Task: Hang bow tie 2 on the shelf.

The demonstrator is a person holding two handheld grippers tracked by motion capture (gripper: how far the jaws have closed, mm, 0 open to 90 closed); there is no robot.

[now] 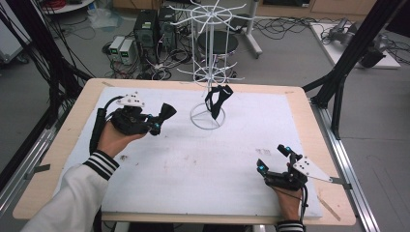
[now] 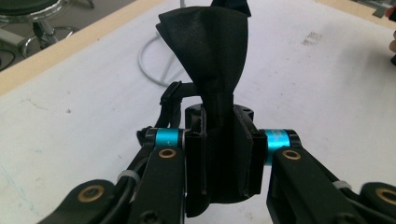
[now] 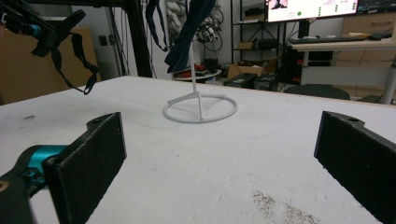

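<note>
Now left tongs (image 2: 219, 154) clenched on black mask (image 2: 210, 56), mid-table; right tongs (image 1: 274, 158) released near front edge.

- I saw the left gripper (image 1: 155, 126) was black with turquoise joints, and the cloth strap (image 2: 219, 93) in it was plain black.
- The right gripper (image 1: 274, 159) was black with turquoise accents too.
- My display stand (image 1: 207, 72) was white wire.
- The table mat (image 1: 203, 169) was white with grey smudges, edged by pale wood.
- The sleeve cuff (image 1: 102, 163) was striped black and white.
</note>
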